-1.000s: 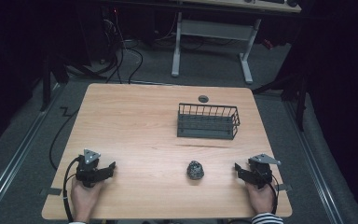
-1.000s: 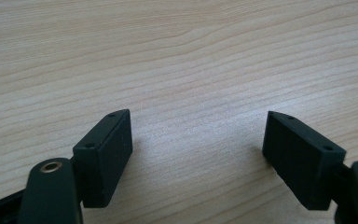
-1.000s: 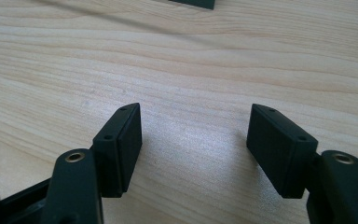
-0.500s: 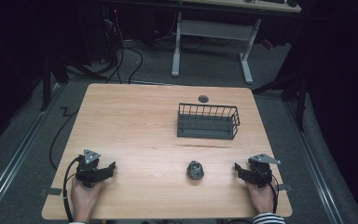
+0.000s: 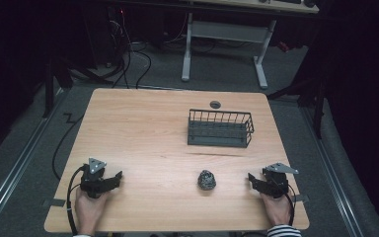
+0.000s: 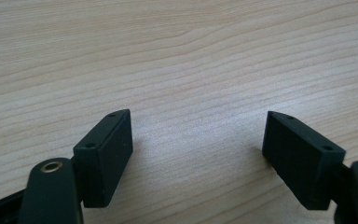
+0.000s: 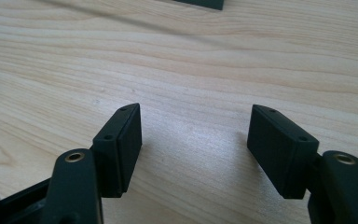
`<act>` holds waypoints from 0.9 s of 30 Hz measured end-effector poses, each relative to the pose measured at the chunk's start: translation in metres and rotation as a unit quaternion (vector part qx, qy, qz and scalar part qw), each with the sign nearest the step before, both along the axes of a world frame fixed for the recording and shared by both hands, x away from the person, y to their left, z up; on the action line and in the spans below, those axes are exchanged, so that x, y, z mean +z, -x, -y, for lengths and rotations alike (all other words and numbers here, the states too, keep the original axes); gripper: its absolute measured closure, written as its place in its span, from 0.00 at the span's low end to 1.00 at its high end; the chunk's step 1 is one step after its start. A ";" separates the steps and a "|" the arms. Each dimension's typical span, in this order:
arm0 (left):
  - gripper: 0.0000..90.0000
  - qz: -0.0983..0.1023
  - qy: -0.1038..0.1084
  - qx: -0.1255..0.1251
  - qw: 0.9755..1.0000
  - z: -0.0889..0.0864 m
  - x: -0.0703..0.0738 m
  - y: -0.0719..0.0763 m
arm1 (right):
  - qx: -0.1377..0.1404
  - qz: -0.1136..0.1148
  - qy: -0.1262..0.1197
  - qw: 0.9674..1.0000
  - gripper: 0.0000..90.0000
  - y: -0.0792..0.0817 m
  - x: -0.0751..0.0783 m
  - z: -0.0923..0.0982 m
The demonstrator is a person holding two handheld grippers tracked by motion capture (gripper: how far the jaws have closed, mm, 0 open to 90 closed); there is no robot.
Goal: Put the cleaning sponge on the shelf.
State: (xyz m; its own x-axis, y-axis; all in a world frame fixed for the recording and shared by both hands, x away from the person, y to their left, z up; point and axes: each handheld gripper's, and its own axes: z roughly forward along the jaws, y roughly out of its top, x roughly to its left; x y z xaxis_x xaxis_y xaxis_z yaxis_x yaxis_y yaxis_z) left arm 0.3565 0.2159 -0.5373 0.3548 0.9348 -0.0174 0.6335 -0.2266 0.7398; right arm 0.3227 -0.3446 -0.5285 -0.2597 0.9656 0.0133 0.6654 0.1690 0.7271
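Crumpled dark ball: lies on wooden surface, near front edge, between both tongs, apart from each. Wire basket: upright behind ball, toward far right. Left tongs: rest on surface at front left, jaws spread, nothing between. Right tongs: rest at front right, jaws spread, nothing between; nearer to ball than left tongs.

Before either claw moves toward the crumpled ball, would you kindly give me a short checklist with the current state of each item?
1. Left claw open, nothing between the jaws: ok.
2. Right claw open, nothing between the jaws: ok.
3. Crumpled foil-like ball lying free on the table, apart from both claws: ok.
4. Wire basket upright: ok.
5. Basket's contents: cannot tell.
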 end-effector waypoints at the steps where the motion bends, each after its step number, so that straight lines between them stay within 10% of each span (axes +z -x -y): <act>1: 0.28 0.000 0.000 0.000 1.000 0.000 0.000 0.000 | 0.000 0.000 0.000 1.000 0.40 0.000 0.000 0.000; 27: 0.30 0.001 0.001 -0.003 1.000 0.000 0.000 0.000 | 0.072 0.015 -0.012 0.997 0.44 0.015 0.001 -0.024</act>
State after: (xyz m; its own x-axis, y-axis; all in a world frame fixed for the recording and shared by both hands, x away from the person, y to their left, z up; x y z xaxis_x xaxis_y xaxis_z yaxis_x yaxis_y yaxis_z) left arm 0.3561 0.2159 -0.5372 0.3606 0.9325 -0.0180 0.6303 -0.2294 0.7417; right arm 0.3078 -0.3203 -0.5275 -0.3958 0.9180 0.0264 0.6134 0.2429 0.7515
